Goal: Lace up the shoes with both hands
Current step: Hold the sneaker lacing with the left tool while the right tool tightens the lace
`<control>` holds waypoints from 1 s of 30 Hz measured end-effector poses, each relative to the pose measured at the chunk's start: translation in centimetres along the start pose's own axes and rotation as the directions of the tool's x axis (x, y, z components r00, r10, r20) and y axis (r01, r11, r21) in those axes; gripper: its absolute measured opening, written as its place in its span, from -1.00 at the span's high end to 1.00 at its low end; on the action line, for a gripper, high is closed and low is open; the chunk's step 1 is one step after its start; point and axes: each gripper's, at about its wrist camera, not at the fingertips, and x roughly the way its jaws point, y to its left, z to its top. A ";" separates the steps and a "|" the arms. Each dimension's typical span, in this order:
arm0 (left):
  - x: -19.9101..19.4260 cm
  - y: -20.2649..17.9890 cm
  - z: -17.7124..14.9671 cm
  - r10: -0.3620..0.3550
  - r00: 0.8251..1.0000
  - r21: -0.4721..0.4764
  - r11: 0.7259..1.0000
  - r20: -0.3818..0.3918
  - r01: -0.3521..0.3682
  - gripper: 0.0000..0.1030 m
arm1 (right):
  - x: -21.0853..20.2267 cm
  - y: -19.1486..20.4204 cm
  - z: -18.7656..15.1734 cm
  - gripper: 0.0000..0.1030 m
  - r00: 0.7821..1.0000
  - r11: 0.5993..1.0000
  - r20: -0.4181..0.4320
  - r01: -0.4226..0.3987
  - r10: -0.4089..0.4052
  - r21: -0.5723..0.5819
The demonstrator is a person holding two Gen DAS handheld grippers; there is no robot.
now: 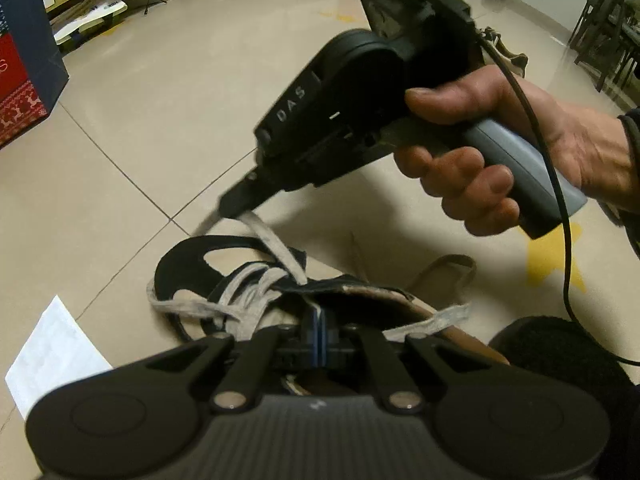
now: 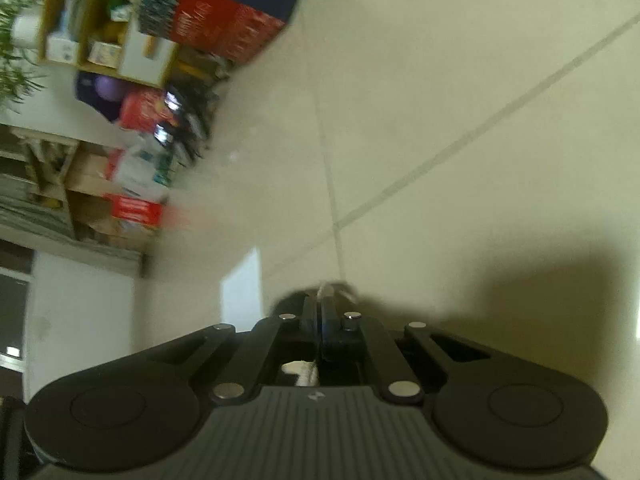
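The lace [image 1: 276, 248] is a flat, grey, limp strip: light, floppy, likely to slip unless pinched near its end, which is the best hold for threading. It runs up from the shoe [image 1: 256, 280], a soft dark upper lying on the floor [image 1: 160, 100]. The right claw [image 1: 234, 208] is closed on the lace end; the left claw [image 1: 318, 320] is pinched shut at the shoe's edge, apparently steadying it. A white paper [image 1: 52, 356] lies beside the shoe

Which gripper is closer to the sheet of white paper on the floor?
Left. The left gripper, shut on the shoe, sits just right of the white paper. The right gripper, shut on the lace, is higher and farther away.
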 end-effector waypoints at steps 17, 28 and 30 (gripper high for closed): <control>-2.0 -0.2 -0.4 0.124 0.990 -0.078 0.990 0.072 -0.118 0.98 | -9.8 6.4 -9.5 0.20 0.992 0.891 0.124 0.088 -0.036 -0.445; -2.3 -0.5 0.2 0.138 0.988 -0.070 0.989 0.066 -0.134 0.98 | -4.9 8.5 -10.7 0.42 0.959 0.724 0.081 0.259 -0.272 -0.639; -2.2 -0.3 0.4 0.141 0.988 -0.073 0.988 0.057 -0.137 0.98 | -4.6 9.0 -11.0 0.55 0.952 0.690 0.072 0.266 -0.297 -0.673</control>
